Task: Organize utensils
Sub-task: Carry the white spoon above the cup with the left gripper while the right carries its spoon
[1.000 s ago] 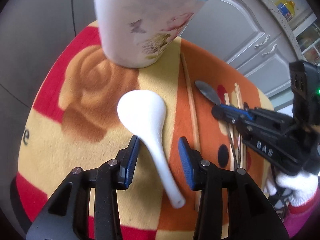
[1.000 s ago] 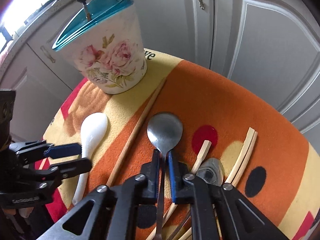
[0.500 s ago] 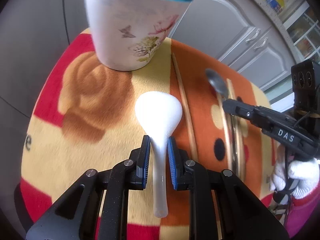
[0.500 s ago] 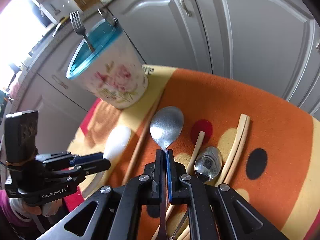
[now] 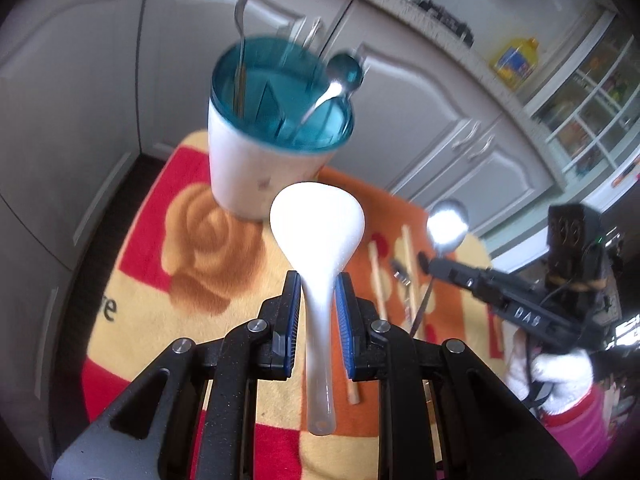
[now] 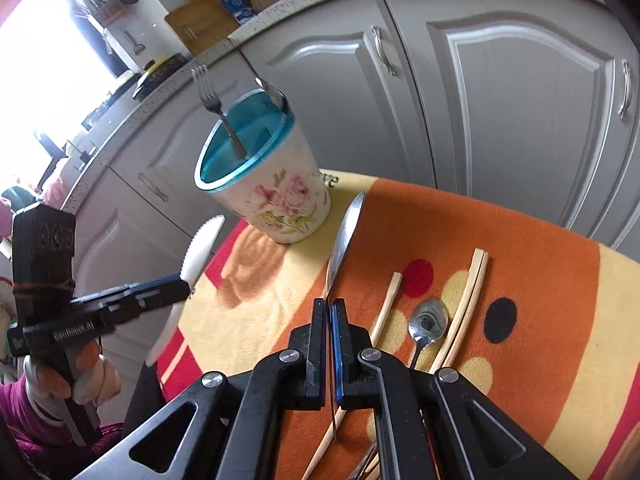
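My left gripper [image 5: 317,300] is shut on the handle of a white ceramic spoon [image 5: 318,232] and holds it in the air in front of the floral utensil holder [image 5: 256,176]. My right gripper [image 6: 330,312] is shut on a metal spoon [image 6: 344,236], lifted and turned edge-on above the cloth. The holder [image 6: 276,196] has a teal rim and stands upright with a fork [image 6: 212,100] and other metal utensils in it. The left gripper with the white spoon [image 6: 202,244] shows at the left of the right wrist view.
An orange, yellow and red cloth [image 6: 540,280] covers the small table. On it lie wooden chopsticks [image 6: 468,300], a single chopstick [image 6: 386,308] and a small metal spoon [image 6: 428,320]. Grey cabinet doors [image 6: 500,100] stand close behind.
My left gripper closed on the white spoon and lifted it off the cloth toward the holder. My right gripper raised the metal spoon and rolled it edge-on.
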